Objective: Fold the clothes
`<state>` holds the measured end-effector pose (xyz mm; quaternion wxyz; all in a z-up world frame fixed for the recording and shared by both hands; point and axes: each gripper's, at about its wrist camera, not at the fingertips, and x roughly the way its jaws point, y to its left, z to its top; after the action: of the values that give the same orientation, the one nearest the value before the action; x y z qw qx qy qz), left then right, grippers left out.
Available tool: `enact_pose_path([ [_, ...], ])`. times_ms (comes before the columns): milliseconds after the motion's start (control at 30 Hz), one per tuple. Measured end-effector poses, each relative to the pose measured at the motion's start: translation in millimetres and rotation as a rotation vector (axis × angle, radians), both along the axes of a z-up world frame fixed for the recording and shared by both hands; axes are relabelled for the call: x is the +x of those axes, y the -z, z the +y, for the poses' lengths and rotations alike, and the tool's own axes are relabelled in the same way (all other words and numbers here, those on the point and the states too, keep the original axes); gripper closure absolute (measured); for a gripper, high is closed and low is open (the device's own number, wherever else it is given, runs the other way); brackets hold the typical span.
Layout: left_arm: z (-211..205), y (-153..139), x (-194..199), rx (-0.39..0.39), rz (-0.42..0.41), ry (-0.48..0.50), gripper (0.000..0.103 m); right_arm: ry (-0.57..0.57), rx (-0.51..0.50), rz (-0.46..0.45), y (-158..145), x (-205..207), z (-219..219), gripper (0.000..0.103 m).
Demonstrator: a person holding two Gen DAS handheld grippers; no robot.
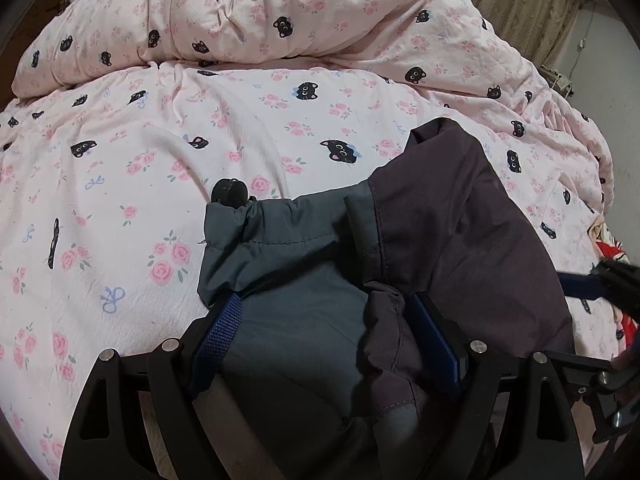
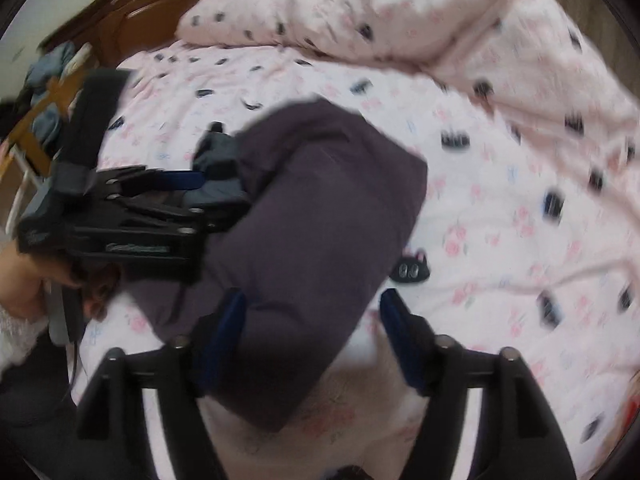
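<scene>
1. Folded garment, dark purple outside with grey-blue lining, lying on the bed sheet near the near edge, right of centre in the left wrist view.
2. Grey-blue hem turned up at the left of the bundle, with a black cord stopper poking out at its far left corner.
3. Left gripper closed in on the near part of the garment, cloth bunched between the blue pads, jaws pinching grey lining and a purple fold together.
4. Right gripper spread wide in its own blurred view; left finger touching the purple cloth, right finger apart from it over bare sheet. Gripping nothing.
5. Seen from the right wrist: left gripper coming in from the left, clamped on the grey-blue corner of the purple bundle.
6. Rumpled duvet, same pink print of roses and black cat faces, heaped along the far side of the bed and down the right.
7. Brown wooden headboard at far left in the right wrist view, a wooden chair with bluish clothes beside it.
8. A hand and pale sleeve at the left edge.
</scene>
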<state>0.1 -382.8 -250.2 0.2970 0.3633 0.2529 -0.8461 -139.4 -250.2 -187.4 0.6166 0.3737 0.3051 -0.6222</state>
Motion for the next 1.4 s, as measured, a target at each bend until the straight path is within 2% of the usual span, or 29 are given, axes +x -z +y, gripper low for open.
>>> enact_pose_path([
  [233, -1, 3, 5, -0.009, 0.047, -0.005, 0.020, 0.115, -0.055, -0.345, 14, -37, 17, 0.030],
  [433, -1, 4, 5, -0.010, 0.052, -0.006, 0.019, 0.163, -0.058, -0.544, 36, -42, 16, 0.027],
  [467, -1, 4, 6, -0.009, 0.054, -0.006, 0.019, 0.171, -0.058, -0.577, 40, -42, 16, 0.024],
  [533, -1, 4, 6, -0.005, 0.060, -0.006, 0.020, 0.188, -0.067, -0.596, 44, -41, 13, 0.021],
  [600, -2, 4, 8, -0.001, 0.071, -0.008, 0.020, 0.196, -0.074, -0.604, 46, -37, 10, 0.022],
  [633, -2, 3, 8, 0.001, 0.077, -0.008, 0.020, 0.202, -0.082, -0.614, 46, -36, 9, 0.025],
  [667, -3, 1, 12, 0.013, 0.095, -0.016, 0.020, 0.207, -0.089, -0.625, 47, -35, 8, 0.035],
  [800, -7, -12, 38, 0.104, 0.219, -0.074, 0.020, 0.227, -0.128, -0.666, 49, -35, 10, 0.044],
  [1000, -12, -31, 78, 0.237, 0.394, -0.160, 0.020, 0.227, -0.198, -0.705, 56, -39, 16, 0.048],
  [1133, -4, -31, 91, 0.232, 0.373, -0.163, 0.020, 0.218, -0.213, -0.699, 58, -36, 16, 0.048],
  [1300, 20, -29, 82, 0.230, 0.343, -0.096, 0.020, 0.217, -0.222, -0.682, 60, -35, 18, 0.048],
  [1400, 33, -21, 77, 0.259, 0.321, -0.086, 0.020, 0.221, -0.227, -0.675, 60, -35, 16, 0.048],
])
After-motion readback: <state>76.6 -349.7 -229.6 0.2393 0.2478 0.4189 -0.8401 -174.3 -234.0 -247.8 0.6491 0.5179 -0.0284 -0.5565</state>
